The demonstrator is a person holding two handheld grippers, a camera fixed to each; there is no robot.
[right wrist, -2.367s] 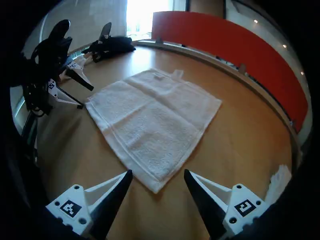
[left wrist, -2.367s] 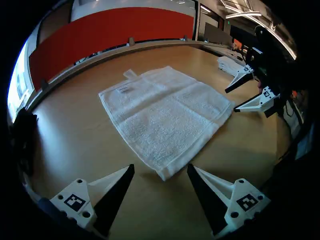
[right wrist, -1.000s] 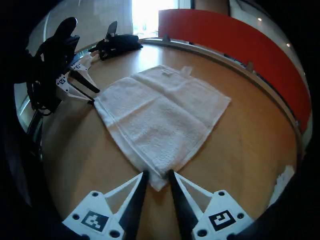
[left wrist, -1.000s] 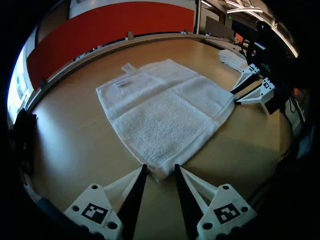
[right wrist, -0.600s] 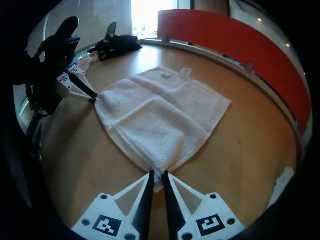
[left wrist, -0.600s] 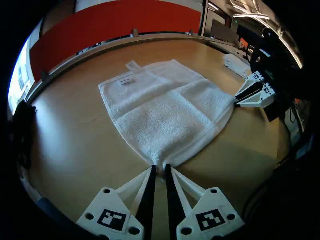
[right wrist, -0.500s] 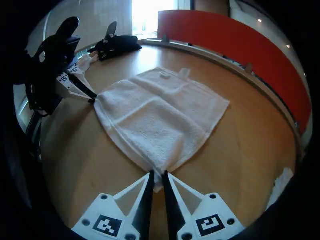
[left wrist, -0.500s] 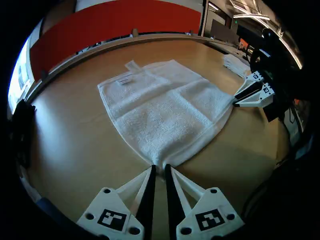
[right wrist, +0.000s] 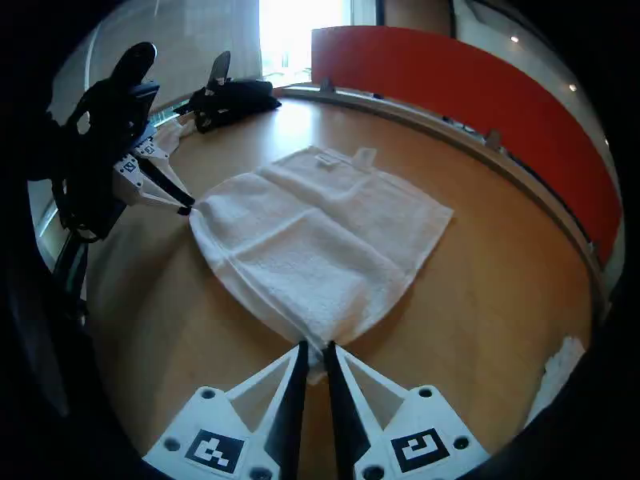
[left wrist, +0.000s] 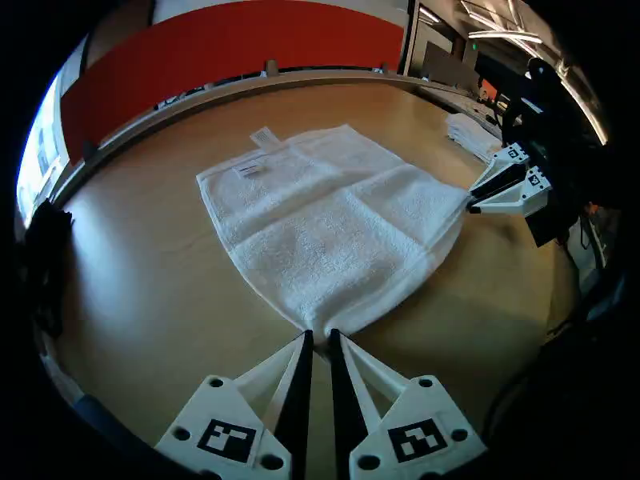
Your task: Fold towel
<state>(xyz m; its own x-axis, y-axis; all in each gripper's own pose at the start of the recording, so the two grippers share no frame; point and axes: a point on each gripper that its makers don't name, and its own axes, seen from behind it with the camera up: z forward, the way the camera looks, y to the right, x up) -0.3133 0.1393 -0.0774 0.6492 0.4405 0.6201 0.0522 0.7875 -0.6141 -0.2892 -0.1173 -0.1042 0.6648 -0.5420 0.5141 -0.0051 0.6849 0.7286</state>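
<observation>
A white towel point(left wrist: 328, 216) lies on the wooden table point(left wrist: 144, 264), with a small tag at its far edge. In the left gripper view my left gripper point(left wrist: 320, 340) is shut on the towel's near corner, and the right gripper point(left wrist: 474, 200) pinches the right-hand corner farther off. In the right gripper view the same towel point(right wrist: 320, 240) spreads ahead, my right gripper point(right wrist: 314, 352) is shut on its near corner, and the left gripper point(right wrist: 186, 208) holds the corner at the left. Both gripped corners are raised a little off the table.
A red panel point(left wrist: 232, 56) runs along the table's far curved edge. A stack of folded white towels point(left wrist: 472, 132) sits at the right in the left gripper view. A dark bag point(right wrist: 232, 92) lies at the far end of the table in the right gripper view.
Both grippers have closed from open onto the towel's two near corners. Since then the corners have lifted slightly and the towel's near edge has drawn up off the table.
</observation>
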